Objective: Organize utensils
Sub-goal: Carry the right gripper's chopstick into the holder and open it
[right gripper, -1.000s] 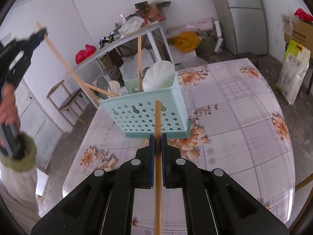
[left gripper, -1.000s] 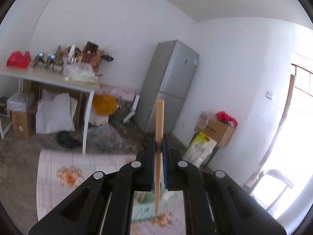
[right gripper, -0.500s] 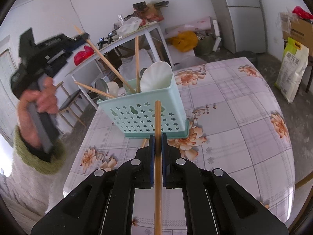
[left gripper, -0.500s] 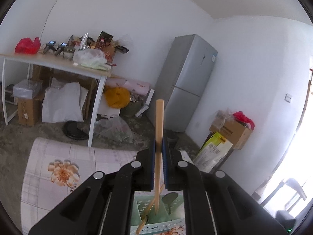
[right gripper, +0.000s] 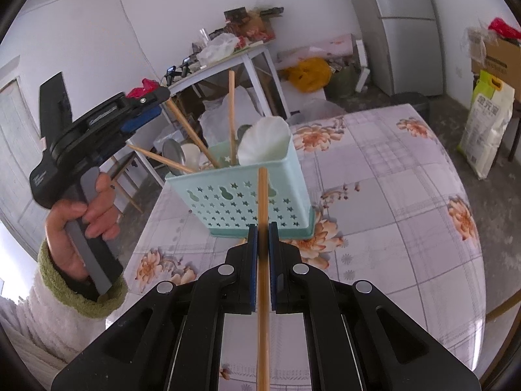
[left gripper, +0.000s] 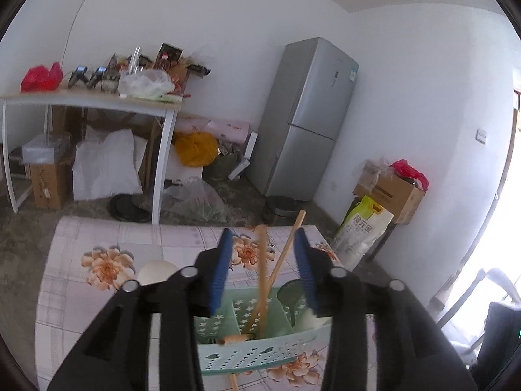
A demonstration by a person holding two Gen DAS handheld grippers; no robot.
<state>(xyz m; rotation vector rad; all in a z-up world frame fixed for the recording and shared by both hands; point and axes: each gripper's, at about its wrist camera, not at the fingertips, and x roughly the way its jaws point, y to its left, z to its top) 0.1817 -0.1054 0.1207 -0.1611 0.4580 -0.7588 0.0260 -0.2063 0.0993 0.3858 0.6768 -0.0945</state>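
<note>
Left gripper [left gripper: 263,270] over the caddy [right gripper: 241,195], fingers opening, chopstick [left gripper: 262,280] loose between them, tip in a compartment. Right gripper [right gripper: 263,244] pinches another chopstick [right gripper: 262,293] (caddy just ahead on the table [right gripper: 390,215]). Next, I judge: lift, tip down, drop in.

One pale green plastic utensil caddy [right gripper: 247,195] with star-shaped cut-outs stands on the one flower-patterned table [right gripper: 390,195]. Four light wooden chopsticks are in sight: three rising from the caddy [right gripper: 231,110], [right gripper: 190,133], [right gripper: 156,158] and one more outside it [right gripper: 262,202]. One white scalloped spoon-shaped utensil [right gripper: 265,141] and one shiny metal spoon [right gripper: 172,154] stand in the caddy; one dark green ladle [left gripper: 289,293] shows there from the left wrist view. Two black two-finger grippers with blue pads are present, the left gripper [left gripper: 264,260] and the right gripper [right gripper: 262,238]. One bare hand [right gripper: 88,215] with one green fleecy cuff [right gripper: 75,296] is visible. One grey fridge [left gripper: 306,120] stands by the wall
</note>
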